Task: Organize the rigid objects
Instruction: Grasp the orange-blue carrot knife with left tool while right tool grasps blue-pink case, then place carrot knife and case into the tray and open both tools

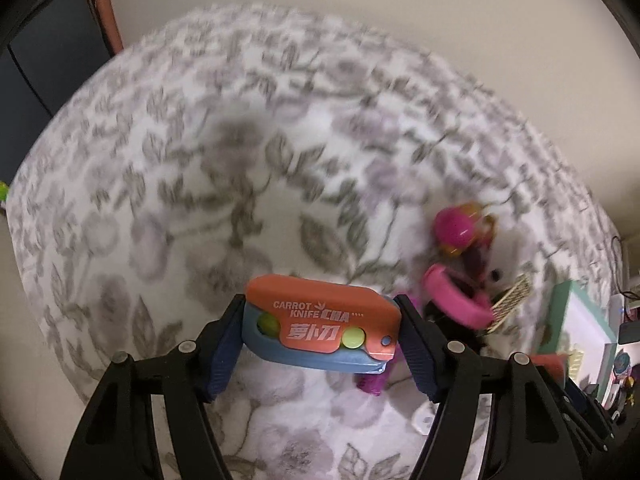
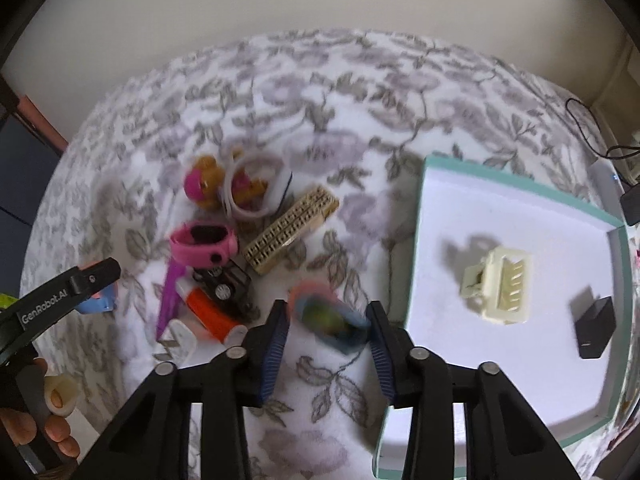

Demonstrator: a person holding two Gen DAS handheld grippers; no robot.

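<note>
In the left wrist view my left gripper [image 1: 321, 307] is shut on an orange and blue toy carrot knife [image 1: 320, 320], gripped end to end and held above the floral bedspread [image 1: 180, 152]. The right wrist view shows my right gripper [image 2: 328, 307] shut on a small, blurred orange, blue and green toy [image 2: 330, 318]. To its right lies a teal-rimmed white tray [image 2: 520, 200] holding a cream hair clip [image 2: 500, 284] and a small black box [image 2: 594, 328].
A pile lies left of the right gripper: a pink watch [image 2: 202, 246], a dog figure in a pink hat [image 2: 204, 184], a white ring [image 2: 256, 188], a beige studded block [image 2: 292, 232], a black toy car [image 2: 228, 288] and an orange tube [image 2: 212, 316]. A person's hand [image 2: 52, 428] is at the lower left.
</note>
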